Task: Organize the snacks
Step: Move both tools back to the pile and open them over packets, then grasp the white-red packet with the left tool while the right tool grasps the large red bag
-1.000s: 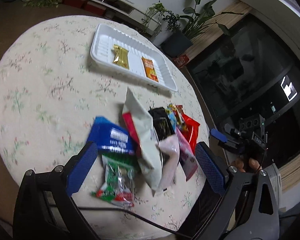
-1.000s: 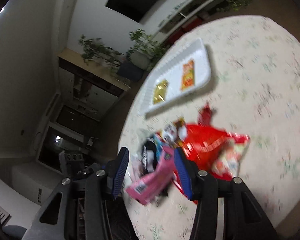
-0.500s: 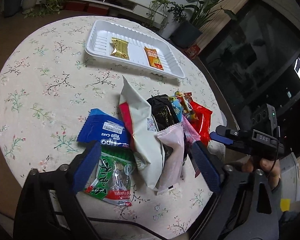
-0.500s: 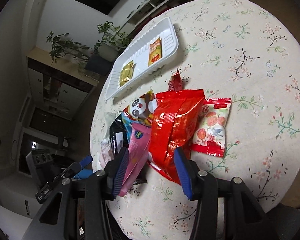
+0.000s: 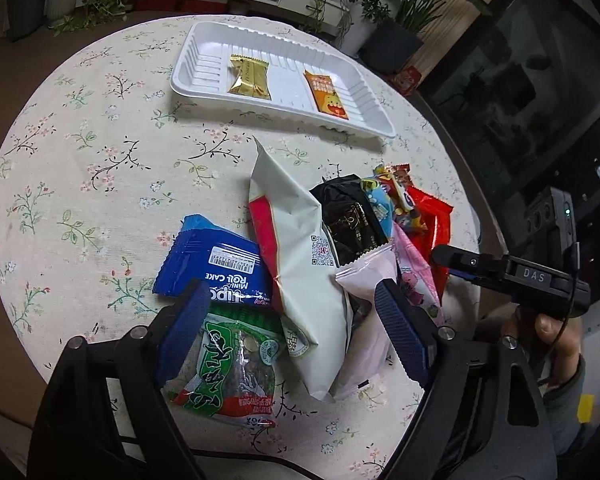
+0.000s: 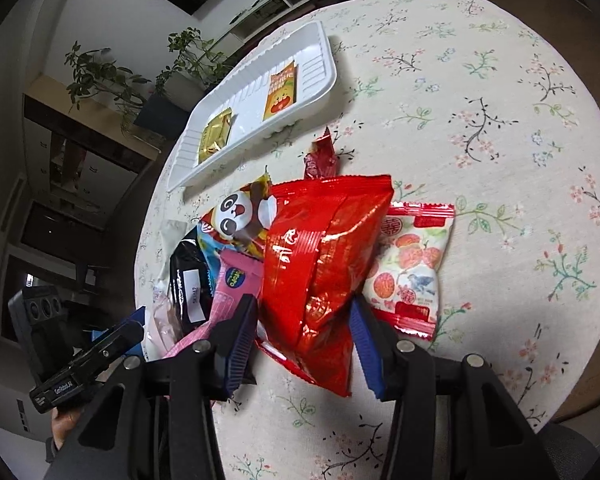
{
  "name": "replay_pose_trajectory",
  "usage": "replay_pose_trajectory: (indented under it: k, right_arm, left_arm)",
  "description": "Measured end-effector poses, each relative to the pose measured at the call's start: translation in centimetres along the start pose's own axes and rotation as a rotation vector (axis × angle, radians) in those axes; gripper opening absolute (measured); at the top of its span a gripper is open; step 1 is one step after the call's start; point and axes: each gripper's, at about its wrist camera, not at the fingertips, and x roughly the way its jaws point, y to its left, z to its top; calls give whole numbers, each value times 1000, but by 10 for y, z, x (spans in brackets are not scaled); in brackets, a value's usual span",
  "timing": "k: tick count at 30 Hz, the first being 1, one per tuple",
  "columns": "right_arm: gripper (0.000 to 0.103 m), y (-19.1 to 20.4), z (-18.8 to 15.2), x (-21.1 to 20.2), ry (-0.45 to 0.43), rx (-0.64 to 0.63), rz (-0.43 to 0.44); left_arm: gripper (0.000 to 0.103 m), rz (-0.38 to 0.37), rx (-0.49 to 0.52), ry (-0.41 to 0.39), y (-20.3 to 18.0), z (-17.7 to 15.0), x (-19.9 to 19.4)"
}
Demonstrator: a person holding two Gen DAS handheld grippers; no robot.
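Note:
A heap of snack packets lies on the round floral table (image 5: 80, 168). A white tray (image 5: 204, 48) at the far side holds a gold packet (image 5: 250, 78) and an orange packet (image 5: 327, 94); the tray also shows in the right wrist view (image 6: 320, 80). My left gripper (image 5: 288, 308) is open above the near end of the heap, over a white bag (image 5: 300, 252), a green packet (image 5: 232, 368) and a blue roll-cake packet (image 5: 216, 260). My right gripper (image 6: 304, 320) is open, its fingers either side of a big red bag (image 6: 324, 260), empty.
A pink packet (image 6: 228, 300), a black packet (image 6: 188, 280), a panda packet (image 6: 240, 216), a fruit-print packet (image 6: 412, 268) and a small red wrapper (image 6: 320, 156) lie in the heap. Potted plants (image 5: 400, 8) and dark cabinets stand beyond the table.
Both grippers have pulled back and steadied over the heap. The right gripper, blurred around the pink packet a second ago, now frames the red bag. Both stay open.

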Motion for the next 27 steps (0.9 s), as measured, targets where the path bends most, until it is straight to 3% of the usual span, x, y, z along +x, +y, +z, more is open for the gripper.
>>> replay_pose_trajectory:
  k: [5,18,19,20,22,27]
  right_arm:
    - [51,-1,2,2,-1,-3,5]
    - [52,2,4,6,-3,-19,-1]
    - [52,3,4,6,-4,-27,-6]
    - [52,4,4,6,-6,-33,-9]
    - [52,7,3,7,-6,-46,-13]
    - [40,11,2,8,-10,-76,-18]
  left_arm:
    - [44,19,14,4,-2,3,2]
    - [45,89,123,49,-23,-2,8]
    - [41,103,148,45,-26,-2,8]
    - [31,107,164,45,-27,-3,8]
    - [31,109,182,44,-29,-4,8]
    - [27,131,235,48,-35,-5,9]
